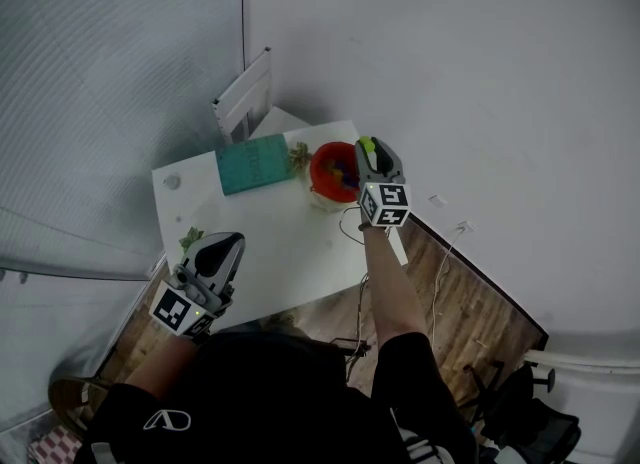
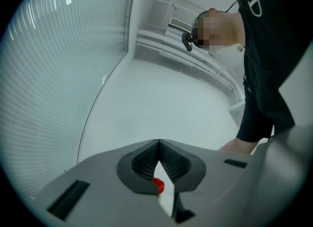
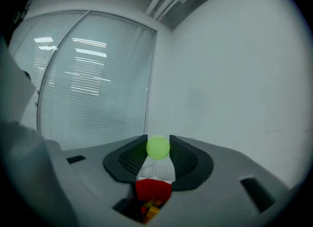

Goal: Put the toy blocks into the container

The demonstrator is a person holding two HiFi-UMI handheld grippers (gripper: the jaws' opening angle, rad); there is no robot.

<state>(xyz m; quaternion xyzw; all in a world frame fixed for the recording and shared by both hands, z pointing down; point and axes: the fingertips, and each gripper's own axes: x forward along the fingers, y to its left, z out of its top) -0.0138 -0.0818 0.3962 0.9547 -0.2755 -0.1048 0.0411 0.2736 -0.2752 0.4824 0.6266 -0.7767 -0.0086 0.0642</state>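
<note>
Looking down on a small white table (image 1: pixel 270 242) pushed up against plain white walls, with wood floor (image 1: pixel 470 302) showing past the bucket end of it. Got a red bucket (image 1: pixel 318 167) sitting at the table's far edge, already holding a few coloured blocks (image 1: pixel 347 181). Just beside the bucket, on the side away from the floorboards, spotting a little green toy (image 1: pixel 298 157), and next to that a teal book (image 1: pixel 255 163) lying flat. Way past the book from the bucket, near the table corner, some small round thing (image 1: pixel 172 182), too tiny to say what. Behind the bucket and book, at the wall, something white and slatted (image 1: pixel 243 97), propped at a tilt.

Then got the right claw (image 1: pixel 367 148) hanging above the bucket, clamped on a pale green round block (image 3: pixel 158 147), pinched right at the very tips. Looking along those jaws, can see the bucket's red rim plus a jumble of yellow and red blocks straight below.

Got the left claw (image 1: pixel 232 244) well apart from the bucket, over the near edge of the table, tips pressed together and holding nothing. Only a speck of red (image 2: pixel 158 185) peeking through the gap behind the tips, can't tell what. Another scrap of green (image 1: pixel 190 238) just beside that claw, at the table edge, also too small to make out.
</note>
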